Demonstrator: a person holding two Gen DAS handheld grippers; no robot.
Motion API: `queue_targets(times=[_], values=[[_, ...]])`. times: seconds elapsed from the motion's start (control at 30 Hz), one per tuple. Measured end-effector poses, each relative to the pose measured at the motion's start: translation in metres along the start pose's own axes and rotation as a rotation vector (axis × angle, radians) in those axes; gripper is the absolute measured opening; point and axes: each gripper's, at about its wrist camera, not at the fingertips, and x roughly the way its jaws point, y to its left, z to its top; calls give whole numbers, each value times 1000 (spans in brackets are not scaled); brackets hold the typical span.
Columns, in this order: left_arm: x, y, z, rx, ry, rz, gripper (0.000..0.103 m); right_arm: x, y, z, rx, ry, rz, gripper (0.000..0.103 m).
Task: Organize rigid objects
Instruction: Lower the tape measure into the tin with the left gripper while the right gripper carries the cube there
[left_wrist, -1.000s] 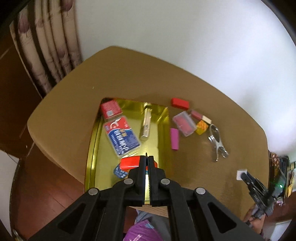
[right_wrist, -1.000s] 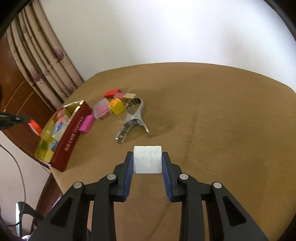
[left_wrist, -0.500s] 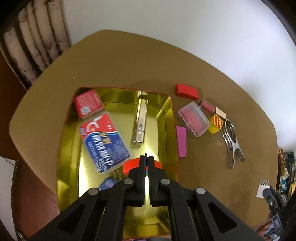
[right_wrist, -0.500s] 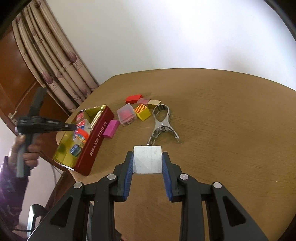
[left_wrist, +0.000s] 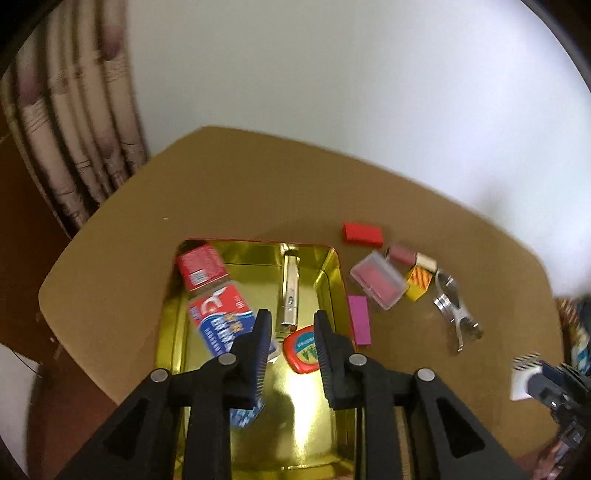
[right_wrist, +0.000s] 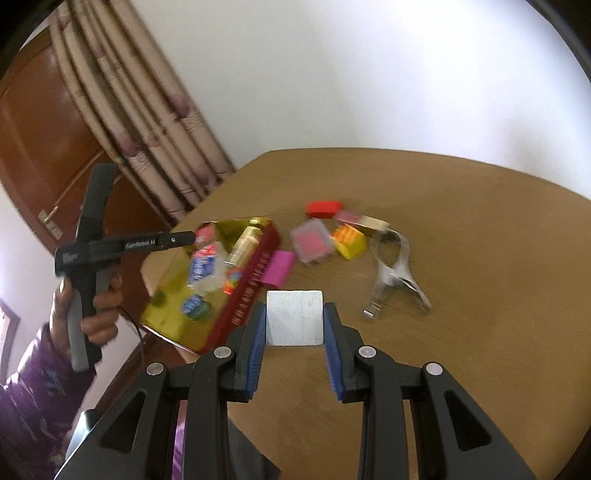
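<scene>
While the left wrist view looks down into the gold tin (left_wrist: 334, 275), the left gripper (left_wrist: 290, 332) hangs over it with its jaws spread and nothing between them. A red tape measure (left_wrist: 302, 349) lies on the tin's floor below the gap, beside a blue and red card pack (left_wrist: 221, 319), a red box (left_wrist: 201, 266) and a metal bar (left_wrist: 290, 291). On the brown table (left_wrist: 258, 195), just outside the tin's right wall, lies a magenta block (left_wrist: 359, 325); further right are a clear case (left_wrist: 378, 284), a red block (left_wrist: 362, 234), a yellow block (left_wrist: 419, 284) and a metal clamp (left_wrist: 454, 314).

From the right wrist view, the right gripper (right_wrist: 294, 321) is clamped on a white block (right_wrist: 294, 317), held above the table (right_wrist: 480, 240) near its front edge. The tin (right_wrist: 255, 280) sits to the left with the magenta block (right_wrist: 279, 267) just beside its red wall, and the clamp (right_wrist: 391, 273) lies to the right. At far left a hand (right_wrist: 92, 314) holds the left gripper (right_wrist: 184, 238) over the tin.
</scene>
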Motion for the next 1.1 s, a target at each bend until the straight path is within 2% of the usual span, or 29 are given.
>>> queue_targets(times=[0.23, 0.33, 0.43, 0.57, 0.73, 0.97, 1.03, 1.1], values=[[-39, 41, -60, -92, -96, 125, 31, 61, 52, 43, -71, 68, 122, 27], [-40, 54, -84, -90, -124, 191, 32, 99, 67, 61, -64, 119, 162, 27], [-37, 63, -98, -106, -140, 216, 32, 139, 78, 76, -66, 176, 169, 27], [-35, 78, -99, -162, -127, 169, 33, 184, 83, 88, -58, 223, 146, 27], [-35, 78, -100, -157, -125, 141, 33, 231, 80, 97, -32, 277, 114, 28], [-34, 62, -100, -70, -126, 149, 34, 257, 81, 97, -40, 304, 74, 28], [-34, 62, -99, -67, -121, 146, 35, 258, 80, 96, -26, 304, 85, 30], [-32, 62, -99, -71, -109, 145, 35, 251, 76, 96, -6, 268, 107, 32]])
